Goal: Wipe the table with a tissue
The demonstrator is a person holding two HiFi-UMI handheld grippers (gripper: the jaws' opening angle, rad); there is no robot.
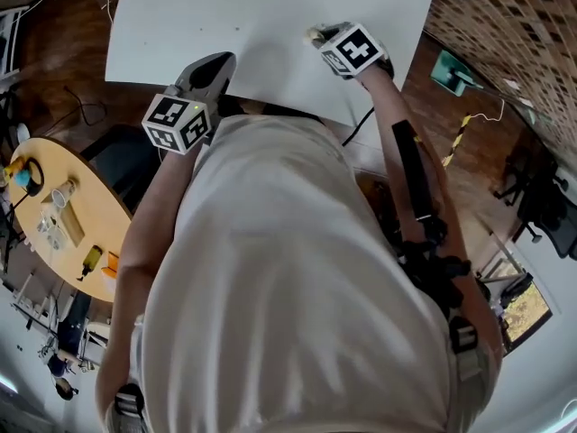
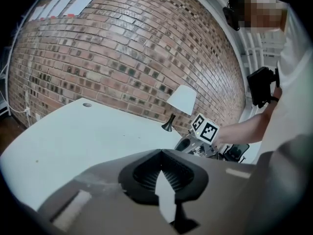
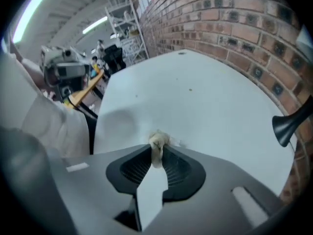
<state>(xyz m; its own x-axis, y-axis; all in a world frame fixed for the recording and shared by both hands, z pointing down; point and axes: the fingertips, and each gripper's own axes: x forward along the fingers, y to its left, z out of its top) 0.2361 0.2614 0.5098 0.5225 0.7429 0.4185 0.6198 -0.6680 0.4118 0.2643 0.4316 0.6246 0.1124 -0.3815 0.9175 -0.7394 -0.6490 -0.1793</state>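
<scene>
The right gripper (image 3: pixel 156 150) is pinching a small crumpled tissue (image 3: pixel 158 142) between its fingers. The jaws are standing narrow, closed on the wad, which is poking out just past the fingertips. The tissue is sitting right down at the white table (image 3: pixel 195 92), directly ahead of those fingertips, though whether it is actually pressing on the surface cannot be told. In the head view this gripper is pointing steeply down over the near part of the tabletop, with the person's right forearm reaching out to it. The left gripper (image 2: pixel 160 153) is holding nothing. Its two jaws are lying together with no gap showing, and the bare tabletop is spreading out beyond and to the left of the fingertips. It is hanging at the table's near edge, well apart from the tissue — the right gripper's marker cube is showing off to the right of the left fingertips. Past the left fingertips a lamp (image 2: pixel 181 101) with a white shade and a dark foot is standing on the far side of the table, and behind it a brick wall (image 2: pixel 122 48) is filling the background. The same wall is running along the right of the right gripper's fingers.
</scene>
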